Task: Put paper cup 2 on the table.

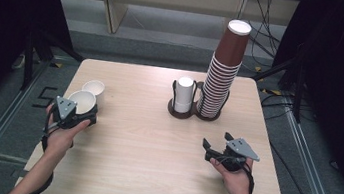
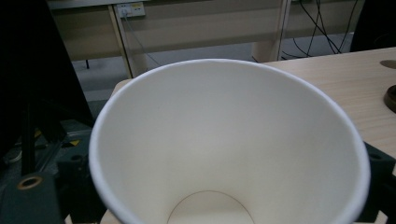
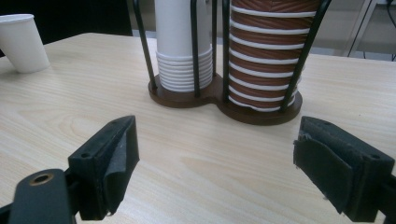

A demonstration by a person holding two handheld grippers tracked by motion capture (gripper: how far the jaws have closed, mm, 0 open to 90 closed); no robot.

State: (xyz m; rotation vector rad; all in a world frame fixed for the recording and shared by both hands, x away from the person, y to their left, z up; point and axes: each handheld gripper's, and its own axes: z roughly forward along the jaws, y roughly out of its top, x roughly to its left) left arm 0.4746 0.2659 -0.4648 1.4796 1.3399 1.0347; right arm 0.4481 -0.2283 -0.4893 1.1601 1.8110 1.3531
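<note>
My left gripper [image 1: 85, 111] is shut on a white paper cup [image 1: 82, 101] near the table's left edge. In the left gripper view I look into that cup [image 2: 224, 140], with a black jaw on each side of it. A second white cup [image 1: 93, 86] stands upright on the table just beyond; it is also in the right gripper view [image 3: 21, 42]. My right gripper [image 1: 217, 139] is open near the front right with nothing between its pads [image 3: 119, 158], pointing at a brown cup rack [image 3: 187, 99].
The rack [image 1: 180, 112] holds a short stack of white cups [image 1: 184, 94] and a tall, leaning stack of brown cups [image 1: 224, 68]. The wooden table [image 1: 141, 163] is bare in its middle and front. Dark curtains stand at both sides, and cables lie on the floor behind.
</note>
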